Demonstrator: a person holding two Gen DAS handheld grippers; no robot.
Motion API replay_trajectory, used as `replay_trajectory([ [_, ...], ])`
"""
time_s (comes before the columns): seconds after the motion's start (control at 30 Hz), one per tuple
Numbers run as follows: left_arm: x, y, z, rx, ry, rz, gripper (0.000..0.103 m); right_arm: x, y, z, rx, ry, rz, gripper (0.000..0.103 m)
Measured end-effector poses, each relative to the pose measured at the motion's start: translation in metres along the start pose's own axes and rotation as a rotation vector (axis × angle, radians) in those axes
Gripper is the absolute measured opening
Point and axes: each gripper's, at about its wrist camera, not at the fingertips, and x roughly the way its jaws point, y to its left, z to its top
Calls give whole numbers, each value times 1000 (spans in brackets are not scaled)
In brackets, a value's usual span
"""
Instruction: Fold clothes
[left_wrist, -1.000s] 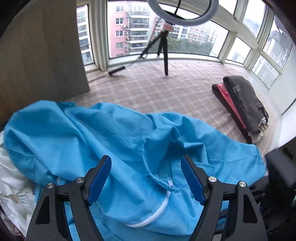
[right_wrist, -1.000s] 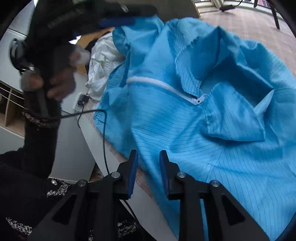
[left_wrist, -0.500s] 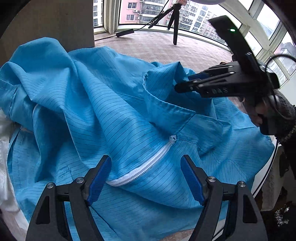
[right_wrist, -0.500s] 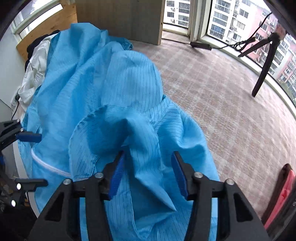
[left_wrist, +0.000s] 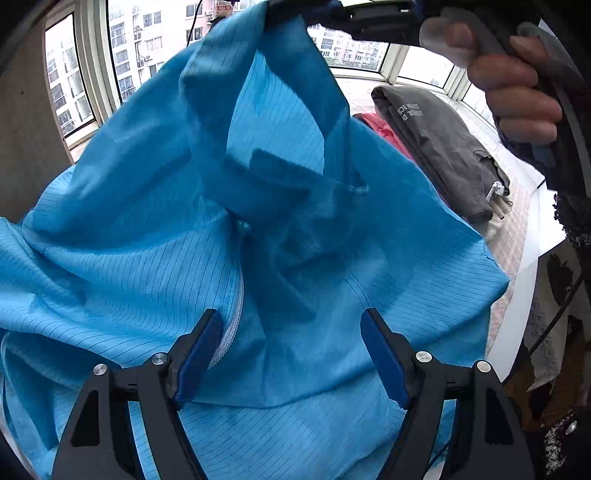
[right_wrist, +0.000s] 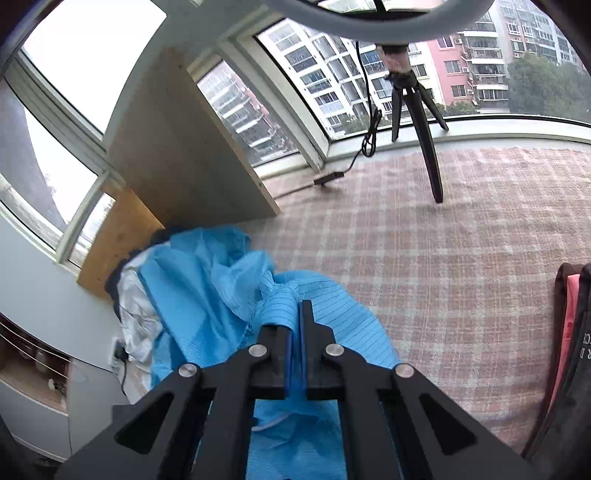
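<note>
A blue striped zip jacket (left_wrist: 129, 258) fills the left wrist view, one part of it pulled up toward the top edge. My left gripper (left_wrist: 291, 354) hangs open just above the cloth, its blue pads (left_wrist: 199, 354) wide apart beside the white zipper (left_wrist: 231, 325). My right gripper (left_wrist: 332, 9) appears at the top of that view, held by a hand (left_wrist: 517, 92), shut on the raised cloth. In the right wrist view my right gripper (right_wrist: 295, 314) is shut on a fold of the blue jacket (right_wrist: 221, 295), which hangs down below it.
A folded dark grey garment (left_wrist: 443, 147) lies over a pink one (left_wrist: 384, 133) at the right on the checked cloth surface (right_wrist: 443, 277). A tripod (right_wrist: 417, 110) with a ring light stands by the windows. A wooden board (right_wrist: 177, 155) leans at the left; white cloth (right_wrist: 136, 317) lies under the jacket.
My right gripper has shut on the jacket's cloth and lifted it high. My left gripper has moved in over the zipper, still open.
</note>
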Motion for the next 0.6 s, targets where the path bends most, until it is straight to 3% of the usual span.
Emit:
replay_trajectory([
  [0.07, -7, 3, -5, -29, -3, 8, 76, -13, 2, 17, 4, -74, -3, 3],
  [0.13, -11, 5, -11, -49, 5, 15, 76, -6, -5, 31, -35, -39, -172, 5],
  [0.17, -13, 5, -14, -57, 13, 14, 76, -2, -9, 38, -54, -21, -256, 17],
  [0.2, -14, 5, -17, -65, 17, 14, 76, 2, -12, 45, -73, -4, -341, 37],
  [0.23, -17, 4, -20, -70, 15, 14, 76, 5, -16, 49, -94, 17, -412, 42],
  [0.33, -27, 10, -34, -81, 7, 18, 76, -5, -33, 11, -163, 106, -422, 45],
  [0.4, -32, 17, -42, -100, 6, 28, 76, -16, -48, -29, -176, 164, -422, 56],
  [0.6, -46, 24, -47, -169, 5, 59, 76, -40, -98, -132, -155, 282, -475, 56],
])
